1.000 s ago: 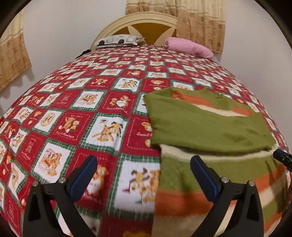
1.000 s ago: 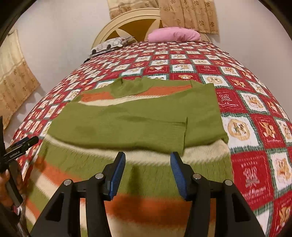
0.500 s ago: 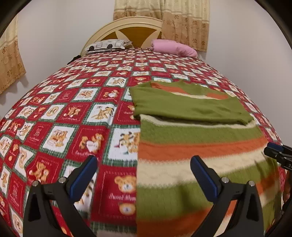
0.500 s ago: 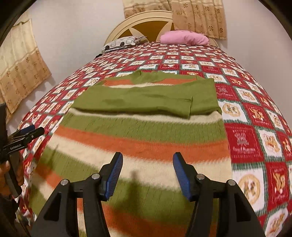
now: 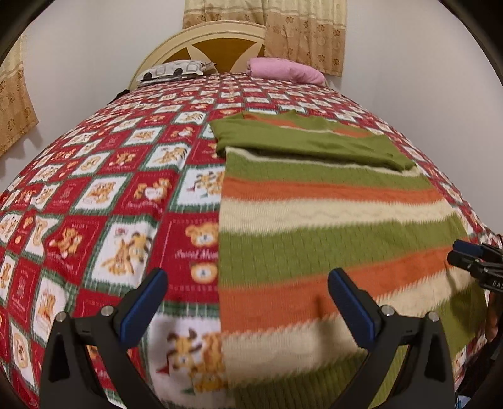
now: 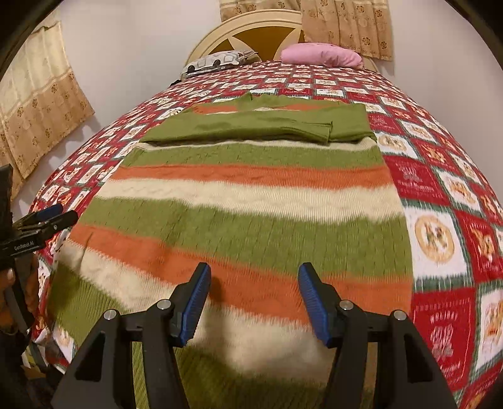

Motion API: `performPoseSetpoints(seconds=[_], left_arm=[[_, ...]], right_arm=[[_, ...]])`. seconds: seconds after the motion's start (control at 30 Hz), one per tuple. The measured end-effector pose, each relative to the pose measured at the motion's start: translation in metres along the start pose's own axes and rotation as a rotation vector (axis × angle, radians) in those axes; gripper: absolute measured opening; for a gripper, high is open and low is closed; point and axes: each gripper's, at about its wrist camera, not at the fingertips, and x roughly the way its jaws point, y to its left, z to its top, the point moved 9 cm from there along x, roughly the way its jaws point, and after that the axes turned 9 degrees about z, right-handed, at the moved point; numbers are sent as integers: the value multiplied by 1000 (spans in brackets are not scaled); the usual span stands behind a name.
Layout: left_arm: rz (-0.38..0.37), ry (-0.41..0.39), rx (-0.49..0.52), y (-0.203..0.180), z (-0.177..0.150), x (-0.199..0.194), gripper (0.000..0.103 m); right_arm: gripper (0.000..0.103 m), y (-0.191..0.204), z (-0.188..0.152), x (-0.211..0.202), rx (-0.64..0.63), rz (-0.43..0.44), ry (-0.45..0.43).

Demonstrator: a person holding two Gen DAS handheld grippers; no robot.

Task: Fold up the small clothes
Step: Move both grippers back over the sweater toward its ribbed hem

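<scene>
Nearest the cameras, both grippers hang over the foot end of the bed (image 5: 94, 195). The left gripper (image 5: 248, 303) has its jaws wide apart with nothing between them: one blue pad is above the red teddy-bear quilt (image 6: 440, 195), the other above the sweater (image 5: 330, 226), so the garment's left edge runs between them. The right gripper (image 6: 254, 303) is over the sweater's lower stripes, its jaws apart and empty. In the left wrist view the right gripper's tips show at the sweater's right edge; in the right wrist view the left gripper, held in a hand (image 6: 9, 280), shows just off its left edge.

The sweater lies flat on the quilt, striped across in green, orange and cream. Its long axis runs from the foot of the bed toward the headboard (image 6: 251, 28), with the ribbed green hem at the near edge and the neck pointing away. It sits on the right half of the bed, its right edge close to the bed's right side. Both green sleeves (image 6: 251, 127) are folded in across the chest, lying crosswise to the long axis.

Beyond it the quilt is bare up to the head end, where a grey patterned pillow (image 5: 173, 70) lies at the left and a pink pillow (image 5: 286, 70) at the right, against the cream headboard. Beige curtains (image 6: 342, 22) hang behind.
</scene>
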Motion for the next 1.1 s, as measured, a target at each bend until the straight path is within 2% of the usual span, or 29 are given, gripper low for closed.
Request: performPoseSetpoints(seconds=[0.3,0.77,0.97,1.1], left_arm=[[-23,-5,31,-4,-19,-22,103],[9,11,68,6,-43,-27,103],[-36,38,29,15,-64,-37,102],[-64,56,8,17,-79,-46,96]], right_arm=[[61,10,-19,-20,-7,8,0],[64,10,-53,-34,-7,-7,28],[64,9,-64,-46,-15,-27,32],[64,11,-70,-55,-35,-48,23]])
